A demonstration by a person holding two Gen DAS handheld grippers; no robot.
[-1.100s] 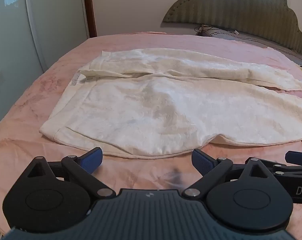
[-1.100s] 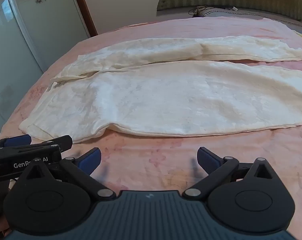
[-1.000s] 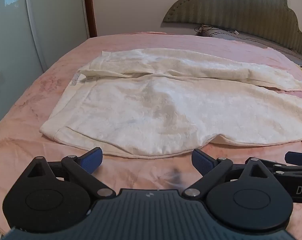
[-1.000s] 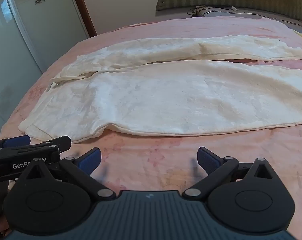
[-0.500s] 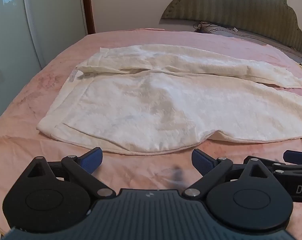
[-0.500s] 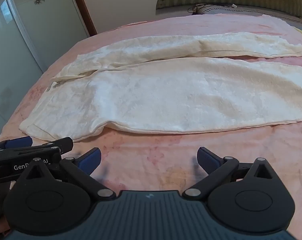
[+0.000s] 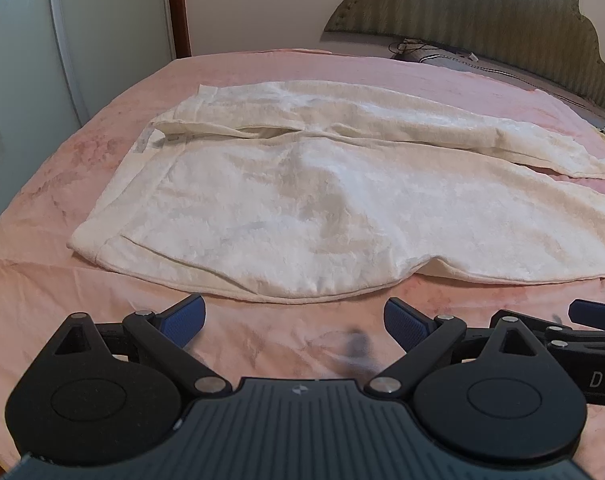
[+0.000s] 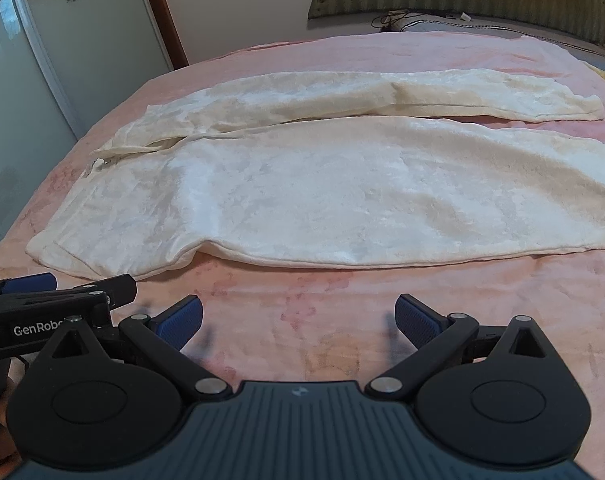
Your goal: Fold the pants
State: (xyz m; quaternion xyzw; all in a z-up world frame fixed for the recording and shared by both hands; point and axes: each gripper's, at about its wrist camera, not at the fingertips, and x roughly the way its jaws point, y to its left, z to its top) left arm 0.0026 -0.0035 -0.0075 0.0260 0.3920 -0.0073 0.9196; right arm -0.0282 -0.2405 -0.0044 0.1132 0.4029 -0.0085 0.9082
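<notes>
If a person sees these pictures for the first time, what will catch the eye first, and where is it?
First, the cream-white fabric pants spread flat across the middle of the pink bedspread, waist to the left, legs reaching right. Next, the black left gripper and black right gripper with blue pads, both open over bare bedspread just short of the near edge. Behind stands an olive scalloped headboard.
</notes>
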